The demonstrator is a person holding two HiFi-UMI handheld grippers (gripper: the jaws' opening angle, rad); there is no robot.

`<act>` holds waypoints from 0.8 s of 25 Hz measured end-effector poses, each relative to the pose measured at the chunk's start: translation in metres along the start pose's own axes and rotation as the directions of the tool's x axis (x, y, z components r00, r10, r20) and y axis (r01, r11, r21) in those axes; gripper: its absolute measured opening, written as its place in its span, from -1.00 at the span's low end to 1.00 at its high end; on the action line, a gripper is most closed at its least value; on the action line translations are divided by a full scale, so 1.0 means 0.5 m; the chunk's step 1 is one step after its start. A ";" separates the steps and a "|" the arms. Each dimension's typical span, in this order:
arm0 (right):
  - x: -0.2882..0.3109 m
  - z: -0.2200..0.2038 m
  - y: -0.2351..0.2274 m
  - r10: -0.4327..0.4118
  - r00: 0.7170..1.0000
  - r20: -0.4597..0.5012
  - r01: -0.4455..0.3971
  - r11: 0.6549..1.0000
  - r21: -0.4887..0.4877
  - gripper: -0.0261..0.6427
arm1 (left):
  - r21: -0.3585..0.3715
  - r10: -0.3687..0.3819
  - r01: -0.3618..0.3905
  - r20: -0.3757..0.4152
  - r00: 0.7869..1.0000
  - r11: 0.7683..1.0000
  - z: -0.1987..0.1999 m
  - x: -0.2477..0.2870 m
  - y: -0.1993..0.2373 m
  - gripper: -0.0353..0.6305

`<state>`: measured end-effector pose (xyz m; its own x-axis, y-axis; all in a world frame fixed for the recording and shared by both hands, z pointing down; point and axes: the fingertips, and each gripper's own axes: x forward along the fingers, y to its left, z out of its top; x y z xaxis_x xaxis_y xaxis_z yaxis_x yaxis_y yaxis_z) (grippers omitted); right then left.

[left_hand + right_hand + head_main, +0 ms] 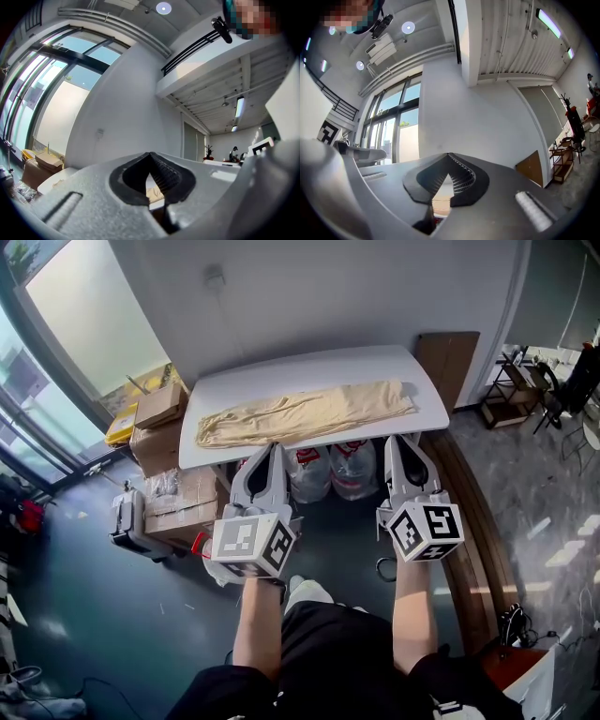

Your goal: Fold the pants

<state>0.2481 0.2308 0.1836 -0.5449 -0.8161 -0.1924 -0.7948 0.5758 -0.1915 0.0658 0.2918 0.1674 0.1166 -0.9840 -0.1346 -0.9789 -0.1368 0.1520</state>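
A pair of tan pants point(305, 414) lies stretched out lengthwise on the white table point(309, 367), waist end at the right. My left gripper point(270, 450) is held in front of the table's near edge, just below the pants' left part, with its jaws shut and nothing in them. My right gripper point(401, 441) hangs at the same edge under the pants' right end, also shut and empty. In the left gripper view the closed tips point(151, 155) point slightly upward, and a sliver of the pants point(154, 193) shows through the gap. The right gripper view shows its tips point(449, 156) closed.
Cardboard boxes point(159, 407) are stacked left of the table. Large water bottles point(354, 467) stand under it. A brown board point(448, 360) leans on the wall at the right, with a low shelf point(511, 395) beyond. A grey case point(127, 517) sits on the floor at left.
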 end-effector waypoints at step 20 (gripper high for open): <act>0.306 -0.112 -0.018 0.001 0.996 -0.084 -0.007 0.998 -0.069 -0.90 | -0.067 0.043 -0.047 -0.054 0.998 0.997 -0.080 0.247 0.243 -0.88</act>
<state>0.1570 0.0982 0.2096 -0.5662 -0.8168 -0.1108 -0.8077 0.5766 -0.1231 -0.0320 0.1491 0.2082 0.0833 -0.9937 -0.0749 -0.9698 -0.0982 0.2231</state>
